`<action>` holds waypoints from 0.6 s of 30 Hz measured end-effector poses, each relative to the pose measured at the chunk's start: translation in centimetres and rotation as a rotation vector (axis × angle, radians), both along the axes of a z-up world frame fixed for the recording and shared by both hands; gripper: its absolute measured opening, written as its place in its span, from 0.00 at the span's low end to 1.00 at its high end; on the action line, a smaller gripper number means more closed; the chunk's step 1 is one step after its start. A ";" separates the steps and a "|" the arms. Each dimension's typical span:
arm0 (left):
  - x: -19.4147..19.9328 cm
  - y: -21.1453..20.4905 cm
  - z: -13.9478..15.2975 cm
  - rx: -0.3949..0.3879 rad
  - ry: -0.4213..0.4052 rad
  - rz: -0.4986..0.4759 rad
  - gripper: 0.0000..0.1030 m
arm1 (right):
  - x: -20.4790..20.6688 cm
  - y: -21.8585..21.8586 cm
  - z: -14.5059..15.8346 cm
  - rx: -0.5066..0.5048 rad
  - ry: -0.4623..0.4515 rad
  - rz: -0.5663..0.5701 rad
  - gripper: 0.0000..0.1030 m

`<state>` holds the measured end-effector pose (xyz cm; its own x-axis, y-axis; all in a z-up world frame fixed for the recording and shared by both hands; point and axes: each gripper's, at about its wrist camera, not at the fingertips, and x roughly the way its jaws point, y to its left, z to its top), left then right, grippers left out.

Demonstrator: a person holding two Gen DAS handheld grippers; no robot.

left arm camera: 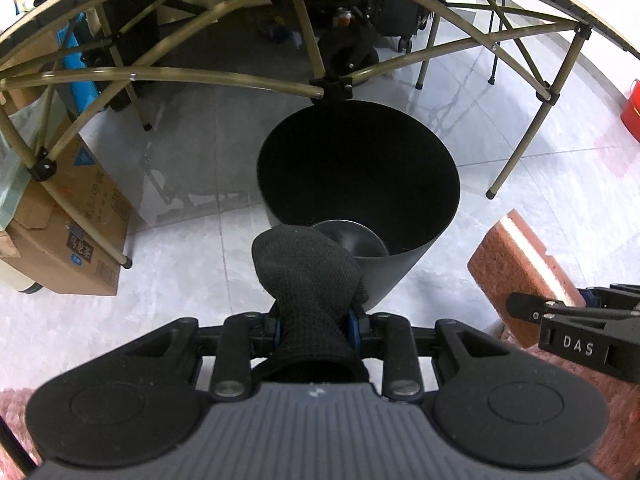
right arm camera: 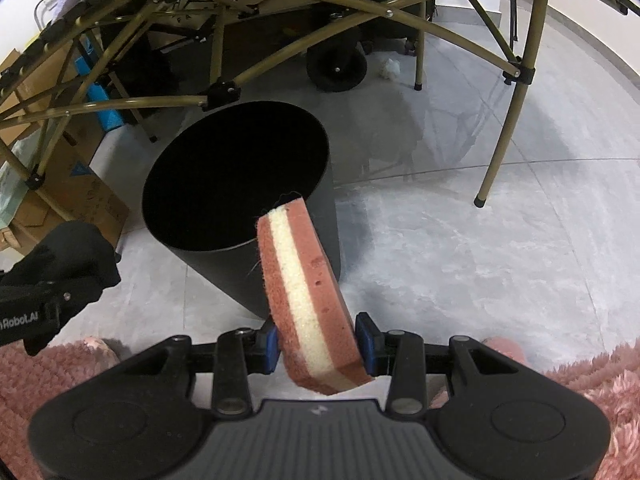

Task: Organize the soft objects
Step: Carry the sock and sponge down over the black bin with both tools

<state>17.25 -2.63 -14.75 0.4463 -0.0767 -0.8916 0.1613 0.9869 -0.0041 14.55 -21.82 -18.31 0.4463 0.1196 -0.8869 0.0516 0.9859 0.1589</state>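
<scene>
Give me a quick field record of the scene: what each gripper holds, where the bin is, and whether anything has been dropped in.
left gripper: shut on black knit cloth
right gripper: shut on pink and cream sponge
black bin: upright on grey floor, mouth open, by the folding table frame
bin contents: nothing visible, interior dark
both items: held near the rim, not released

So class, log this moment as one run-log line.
left gripper: shut on black knit sock | right gripper: shut on pink-and-cream layered sponge | both by tall black cylindrical bin
</scene>
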 end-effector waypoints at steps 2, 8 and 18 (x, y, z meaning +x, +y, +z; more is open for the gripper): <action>0.5 -0.4 -0.1 0.000 0.007 -0.004 0.28 | 0.1 -0.1 -0.1 -0.003 -0.002 -0.006 0.36; 2.1 -1.5 -0.3 -0.017 0.024 -0.015 0.28 | 0.3 -0.9 -0.1 -0.015 -0.008 -0.034 0.36; 4.9 -3.2 0.1 -0.033 0.024 -0.014 0.28 | 1.2 -2.3 0.4 -0.024 -0.035 -0.090 0.36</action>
